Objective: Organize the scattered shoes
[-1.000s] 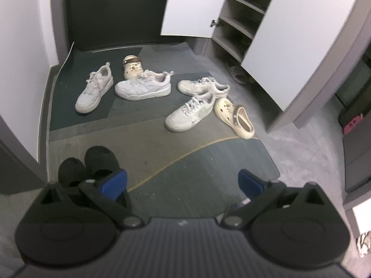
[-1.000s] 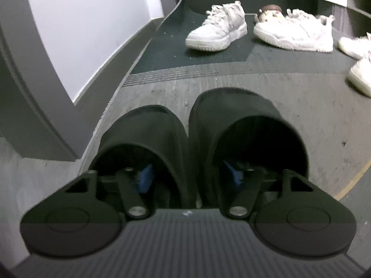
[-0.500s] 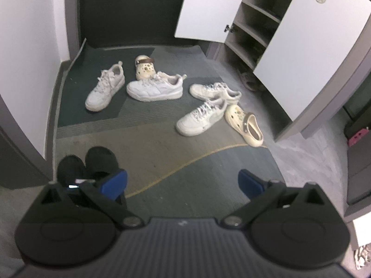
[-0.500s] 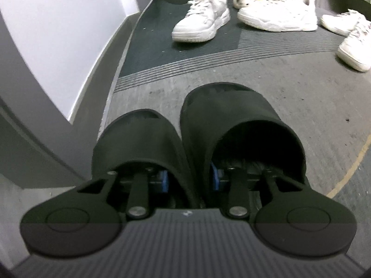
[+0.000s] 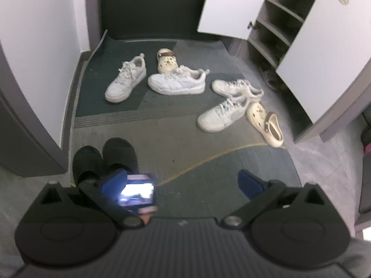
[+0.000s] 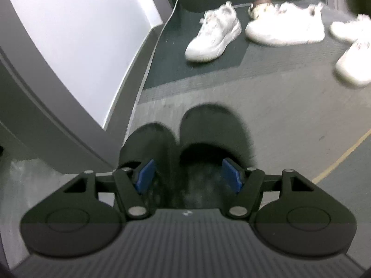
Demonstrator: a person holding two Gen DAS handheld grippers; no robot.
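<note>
A pair of black slippers (image 6: 185,134) stands side by side on the grey floor by the wall; the left wrist view shows the slippers (image 5: 104,159) at its lower left. My right gripper (image 6: 188,177) hangs above their heel ends. Its jaws are opening and the blue pads (image 6: 145,176) touch nothing. My left gripper (image 5: 183,183) is open wide over bare mat. Further off lie several white sneakers, among them one sneaker (image 5: 126,82) on the dark mat and another (image 5: 222,114) beside a cream clog (image 5: 265,122). A second clog (image 5: 165,61) lies at the back.
An open shoe cabinet (image 5: 278,23) with grey shelves stands at the right, its white door (image 5: 324,46) swung out over the floor. A white wall (image 6: 81,34) runs along the left of the slippers. A small lit screen (image 5: 136,190) shows blurred beside my left finger.
My right gripper has risen away from the slippers' openings and its jaws stand wider. The slippers stay on the floor. A lit screen has come into the left wrist view.
</note>
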